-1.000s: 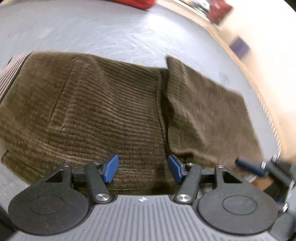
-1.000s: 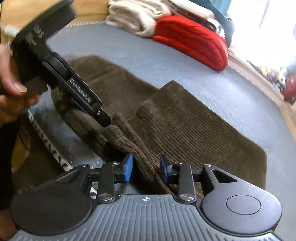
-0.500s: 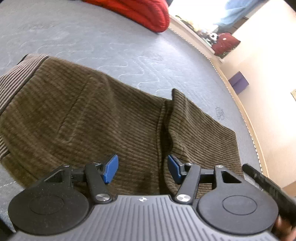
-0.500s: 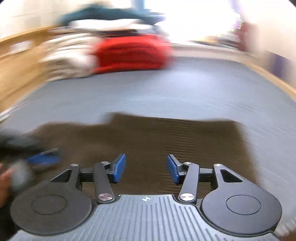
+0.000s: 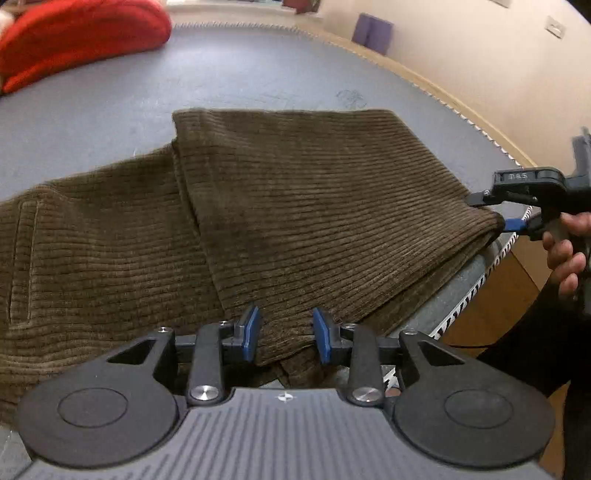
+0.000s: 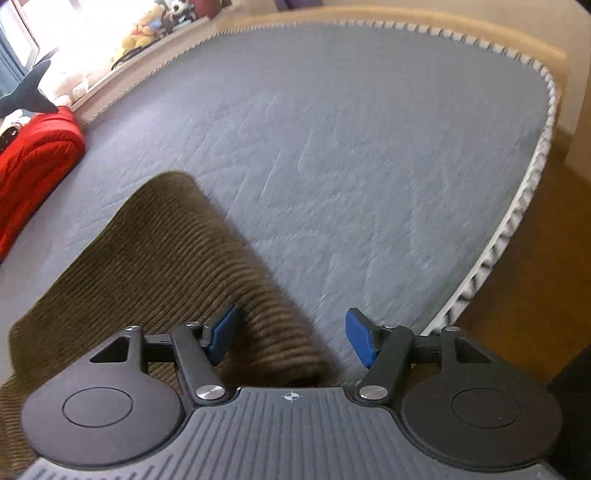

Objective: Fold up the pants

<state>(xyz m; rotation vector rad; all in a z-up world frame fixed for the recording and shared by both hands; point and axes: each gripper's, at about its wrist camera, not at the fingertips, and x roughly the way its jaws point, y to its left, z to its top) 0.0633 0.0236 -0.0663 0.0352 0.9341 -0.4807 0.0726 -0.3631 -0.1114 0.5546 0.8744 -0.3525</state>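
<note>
My left tongs point down at the near edge of the pants. Their blue pads have just been closing and now stand narrow, with a ridge of brown corduroy between them; I cannot tell whether the pads press on it. From there the pants spread away toward twelve o'clock, folded, with an upper layer lying over a lower one that runs off toward nine o'clock. They rest on a grey mattress, and their near edge sits at the mattress's edge. At three o'clock in the left view my right tongs reach the corner of the pants, held by my right hand. In the right view, my right tongs have just been opening and their pads stand wide apart. The rounded fold of the pants lies between them, nearer the left pad, and neither pad grips it. The pants run from the tongs out toward ten o'clock. Bare mattress fills the view from twelve to two o'clock. A red cushion lies on the mattress at nine o'clock, well apart from the pants. Soft toys sit on a ledge at eleven o'clock.
</note>
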